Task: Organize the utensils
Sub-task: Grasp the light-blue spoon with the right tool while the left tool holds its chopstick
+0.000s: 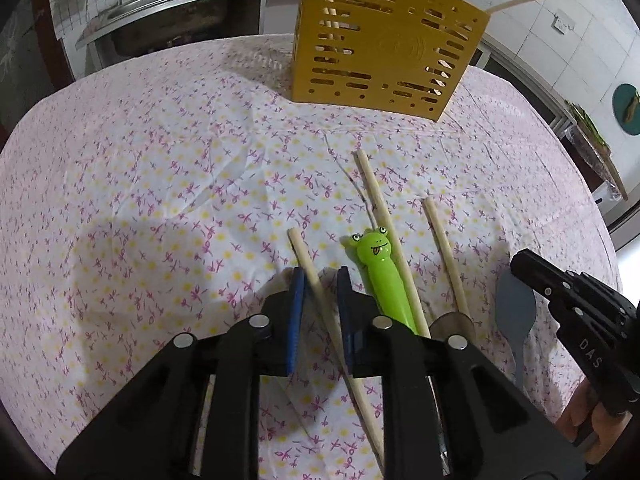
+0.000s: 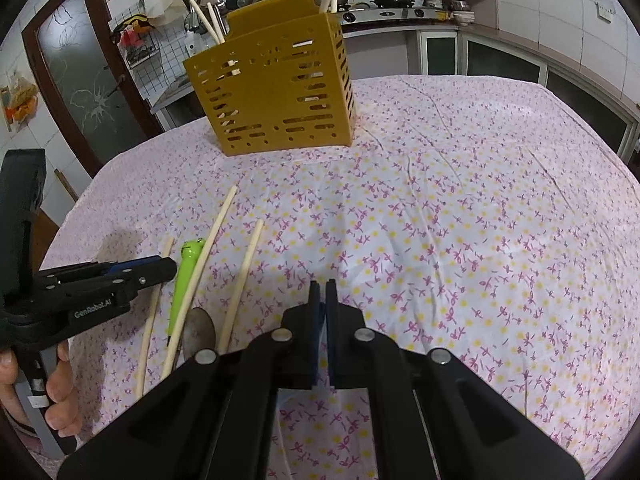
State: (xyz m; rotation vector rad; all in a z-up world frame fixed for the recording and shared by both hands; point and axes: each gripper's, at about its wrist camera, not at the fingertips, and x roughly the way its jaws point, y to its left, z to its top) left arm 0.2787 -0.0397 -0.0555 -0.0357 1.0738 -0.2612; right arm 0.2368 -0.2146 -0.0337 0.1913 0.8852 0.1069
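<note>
Lower ends of the chopsticks (image 1: 444,248) and green frog-handled utensil (image 1: 380,272) behind the left hand-held gripper (image 1: 320,280)

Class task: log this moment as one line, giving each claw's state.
left claw: open, chopstick between pads | right claw: shut, empty | yellow holder: upright

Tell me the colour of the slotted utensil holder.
Mustard yellow slotted utensil holder, clearest in the right wrist view.

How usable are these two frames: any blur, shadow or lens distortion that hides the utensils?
Left wrist view: sharp; fisheye bows the table edge and darkens the corners; a soft shadow lies on the cloth at left, clear of the chopsticks. Right wrist view: equally sharp, the yellow holder leans from distortion, no glare on the utensils.
</note>
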